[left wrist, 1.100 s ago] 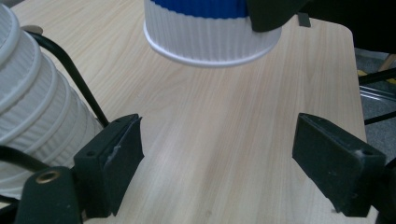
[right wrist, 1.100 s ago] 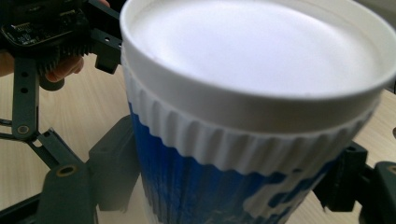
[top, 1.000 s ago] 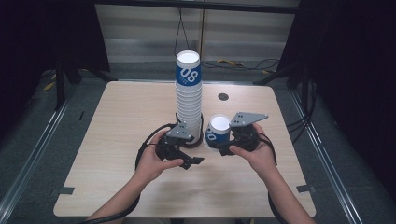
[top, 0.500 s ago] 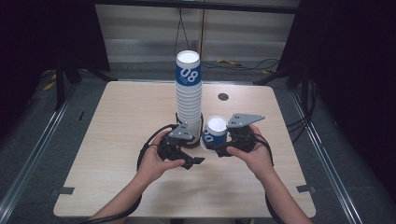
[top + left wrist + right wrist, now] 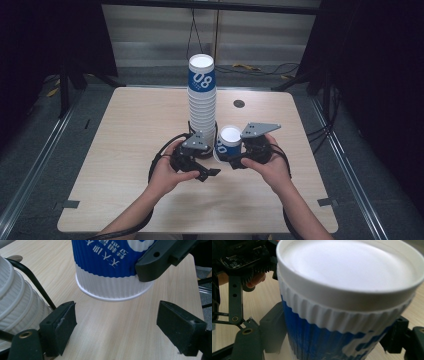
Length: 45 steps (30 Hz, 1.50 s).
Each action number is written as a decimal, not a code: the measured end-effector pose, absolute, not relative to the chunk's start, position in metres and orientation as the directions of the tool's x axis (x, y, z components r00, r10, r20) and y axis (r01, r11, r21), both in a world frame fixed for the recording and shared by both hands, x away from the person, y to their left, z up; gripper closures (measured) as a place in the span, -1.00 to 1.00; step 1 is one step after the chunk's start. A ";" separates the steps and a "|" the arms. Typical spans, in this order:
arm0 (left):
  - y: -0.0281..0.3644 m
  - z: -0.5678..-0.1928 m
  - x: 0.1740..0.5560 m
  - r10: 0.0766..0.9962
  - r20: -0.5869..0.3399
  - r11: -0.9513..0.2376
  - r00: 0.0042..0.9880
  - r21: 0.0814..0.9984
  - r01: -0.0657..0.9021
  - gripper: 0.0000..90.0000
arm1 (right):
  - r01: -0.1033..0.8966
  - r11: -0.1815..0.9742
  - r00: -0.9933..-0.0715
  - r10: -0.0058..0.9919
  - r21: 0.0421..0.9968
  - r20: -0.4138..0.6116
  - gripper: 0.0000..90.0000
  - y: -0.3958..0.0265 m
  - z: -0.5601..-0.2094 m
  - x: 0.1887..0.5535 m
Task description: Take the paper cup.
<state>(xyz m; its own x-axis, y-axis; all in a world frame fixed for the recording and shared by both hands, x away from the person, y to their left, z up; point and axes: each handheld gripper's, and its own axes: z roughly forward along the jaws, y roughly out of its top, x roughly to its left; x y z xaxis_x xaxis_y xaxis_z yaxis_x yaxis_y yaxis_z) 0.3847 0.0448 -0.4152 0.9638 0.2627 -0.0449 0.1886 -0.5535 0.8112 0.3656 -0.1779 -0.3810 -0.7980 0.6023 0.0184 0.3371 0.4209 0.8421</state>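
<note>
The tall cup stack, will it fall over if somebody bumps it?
Probably yes. The stack of paper cups stands far taller than its narrow base, so a nudge near the top could tip it. Paper cups look light, so it likely slides easily on the smooth wooden table.

A tall stack of white ribbed paper cups [image 5: 202,107] stands mid-frame on the pale wooden tabletop [image 5: 125,150]. Just right of its foot is a single blue-and-white paper cup [image 5: 229,142]. A small dark round hole [image 5: 239,103] lies behind, farther right.
</note>
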 end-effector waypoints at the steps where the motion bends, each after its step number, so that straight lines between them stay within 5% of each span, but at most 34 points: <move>1: 0.045 -0.415 0.385 0.263 -0.046 -0.552 0.964 0.812 0.189 -0.65 | 0.338 0.419 -0.798 0.602 0.843 0.021 -0.52 -0.178 -0.381 0.366; 45: 0.036 -0.412 0.386 0.260 -0.053 -0.525 0.964 0.830 0.188 -0.66 | 0.342 0.412 -0.805 0.592 0.844 0.037 -0.52 -0.170 -0.387 0.364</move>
